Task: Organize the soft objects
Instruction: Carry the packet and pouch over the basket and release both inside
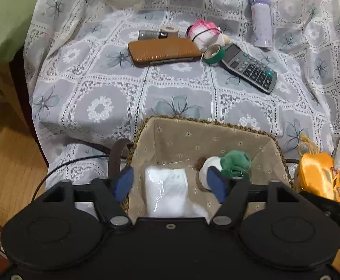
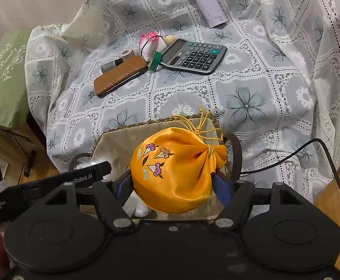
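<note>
A woven basket (image 1: 207, 122) with beige floral lining sits at the near edge of the cloth. Inside lie a white soft pack in clear wrap (image 1: 166, 191) and a green and white plush toy (image 1: 233, 163). My left gripper (image 1: 170, 183) is open and empty just above the basket's inside. My right gripper (image 2: 173, 186) is shut on a yellow satin drawstring pouch (image 2: 174, 170) and holds it over the basket (image 2: 113, 140). The pouch also shows in the left wrist view (image 1: 319, 177) at the basket's right. A pink and white soft toy (image 1: 205, 33) lies at the back.
On the lace floral cloth (image 1: 99, 98) lie a brown wallet (image 1: 165, 52), a calculator (image 1: 249, 67), green tape (image 1: 213, 54), a beige tape roll (image 1: 170, 29), a grey tube (image 1: 150, 35) and a lilac bottle (image 1: 261, 21). A green bag (image 2: 4, 77) stands left. A black cable (image 2: 310, 149) runs right.
</note>
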